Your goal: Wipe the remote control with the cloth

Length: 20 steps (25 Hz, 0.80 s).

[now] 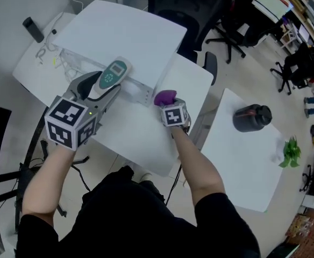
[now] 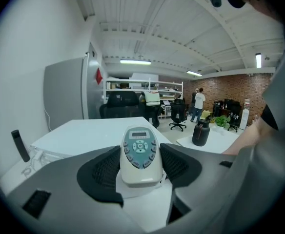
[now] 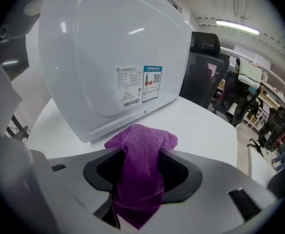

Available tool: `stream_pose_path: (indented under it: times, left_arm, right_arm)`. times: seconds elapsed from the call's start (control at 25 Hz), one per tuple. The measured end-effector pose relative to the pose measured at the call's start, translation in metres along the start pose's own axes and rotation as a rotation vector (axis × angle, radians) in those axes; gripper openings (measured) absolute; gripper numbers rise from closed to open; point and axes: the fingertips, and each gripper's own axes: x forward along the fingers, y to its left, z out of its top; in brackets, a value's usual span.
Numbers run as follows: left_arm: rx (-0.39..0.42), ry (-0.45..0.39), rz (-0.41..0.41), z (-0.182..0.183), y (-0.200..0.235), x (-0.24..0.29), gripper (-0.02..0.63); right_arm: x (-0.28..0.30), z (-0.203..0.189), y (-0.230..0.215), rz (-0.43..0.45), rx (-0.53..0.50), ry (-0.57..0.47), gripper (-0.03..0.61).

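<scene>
Remote control (image 2: 140, 155) is held at the near left of the scene, raised over the white table (image 1: 141, 138) and clamped by its lower sides between the pads of the left gripper (image 1: 104, 87). It is judged to be light and rigid, with a smooth plastic shell that could slide under a loose grip and soft keys that give when pressed. The long side edges, low down, are judged the best place to hold it, since the keypad is then left free for wiping.

The right gripper (image 3: 142, 174) is seen with its jaws spread wide. The purple cloth (image 3: 141, 145) is only draped in the gap, with dark space on either side, so it is not pinched. Being limp and soft, it could slip out.

In the left gripper view the keypad, the small display and the pads against the shell are shown, which the head view hardly gives. Only in the head view are the remote and the cloth seen to be apart, the cloth to the right.
</scene>
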Motion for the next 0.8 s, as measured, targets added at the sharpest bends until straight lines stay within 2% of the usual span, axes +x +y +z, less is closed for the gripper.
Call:
stream_pose_path:
  times: [0.08,0.16,0.28,0.48,0.64,0.8]
  left_arm:
    - [0.030,-0.003,0.012,-0.009,-0.010,-0.012,0.242]
    - [0.050,-0.006,0.022,-0.018,-0.019,-0.021,0.242]
    - [0.068,-0.014,0.034,-0.028,-0.038,-0.035,0.242]
    - [0.121,0.004,0.058,-0.062,-0.078,-0.055,0.242]
    - [0.190,0.046,0.068,-0.099,-0.120,-0.068,0.242]
    - [0.218,0.081,0.065,-0.130,-0.158,-0.076,0.242]
  right_arm:
    - [-0.001,-0.002,0.003,0.015,0.019,-0.005,0.165]
    - [-0.012,-0.003,0.006,0.010,0.017,-0.019,0.146]
    - [-0.049,-0.005,0.014,0.029,0.027,-0.079,0.138]
    - [-0.151,0.000,0.052,0.101,0.013,-0.261,0.137]
    - [-0.238,0.005,0.091,0.166,-0.040,-0.394,0.137]
    - [-0.300,0.005,0.133,0.241,-0.104,-0.476,0.137]
